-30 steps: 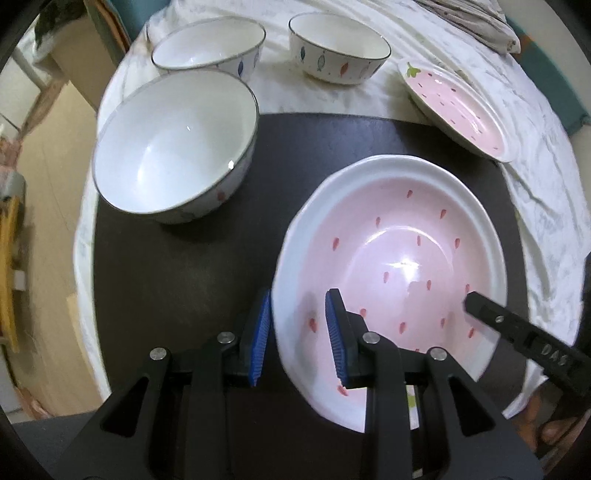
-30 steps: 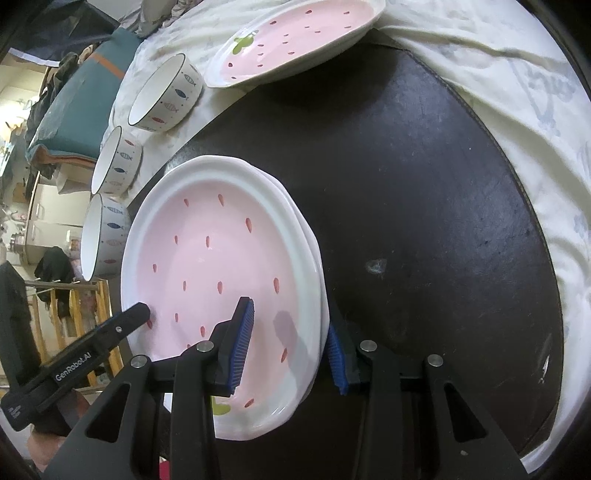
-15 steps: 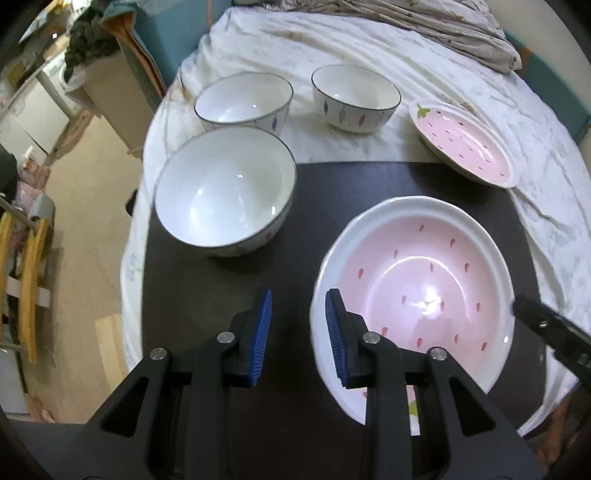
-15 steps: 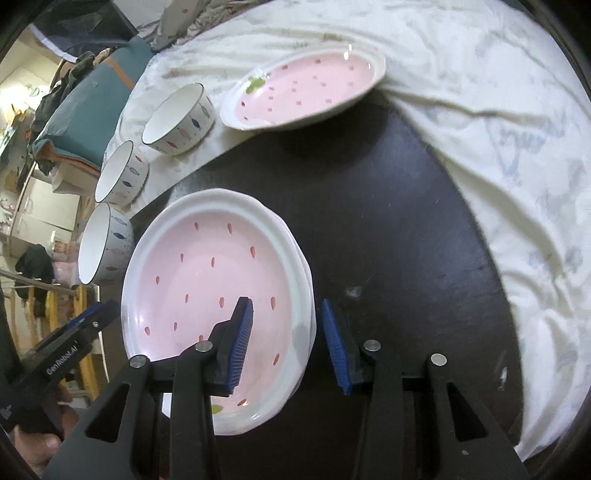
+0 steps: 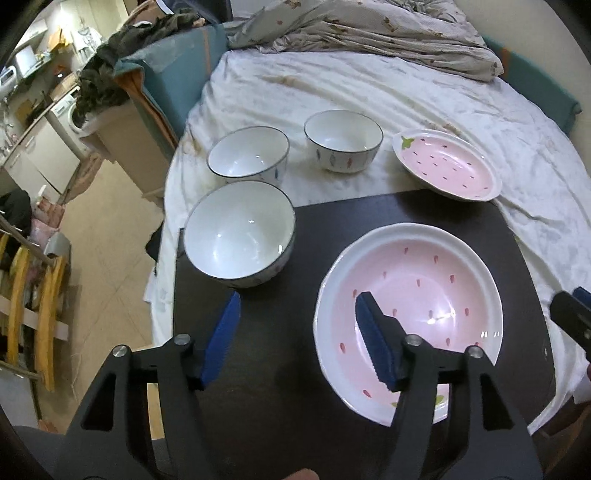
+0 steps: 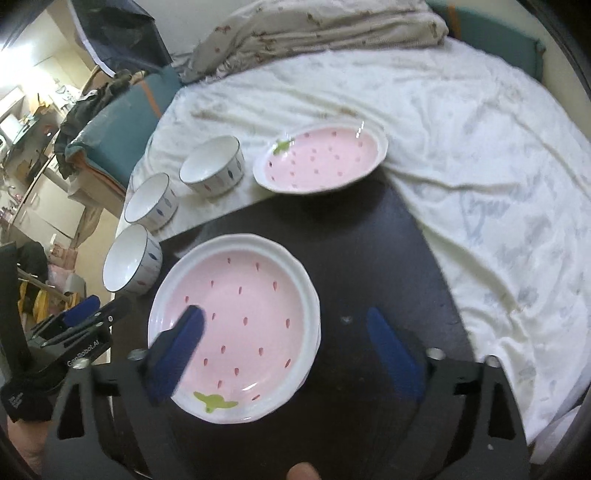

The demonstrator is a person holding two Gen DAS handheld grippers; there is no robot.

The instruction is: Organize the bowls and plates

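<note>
A stack of pink strawberry plates [image 5: 417, 306] [image 6: 240, 325] rests on the dark table [image 5: 280, 402] [image 6: 373, 258]. A large white bowl [image 5: 240, 234] [image 6: 131, 258] stands on the table's left part. Two smaller white bowls [image 5: 249, 155] [image 5: 343, 140] and another pink plate [image 5: 448, 164] [image 6: 321, 160] sit on the white sheet behind. My left gripper [image 5: 299, 336] is open and empty above the table, its right pad over the stack's left rim. My right gripper [image 6: 291, 350] is open and empty above the stack's right rim.
The white sheet [image 5: 388, 85] [image 6: 480, 166] covers a bed behind and right of the table, with a crumpled blanket [image 5: 369, 33] at the back. The floor [image 5: 110, 240] drops off left of the table. A teal cushion and clutter [image 5: 147, 66] stand far left.
Both grippers let go of the plate stack, drew back and up, and opened wide. The stack stays on the table.
</note>
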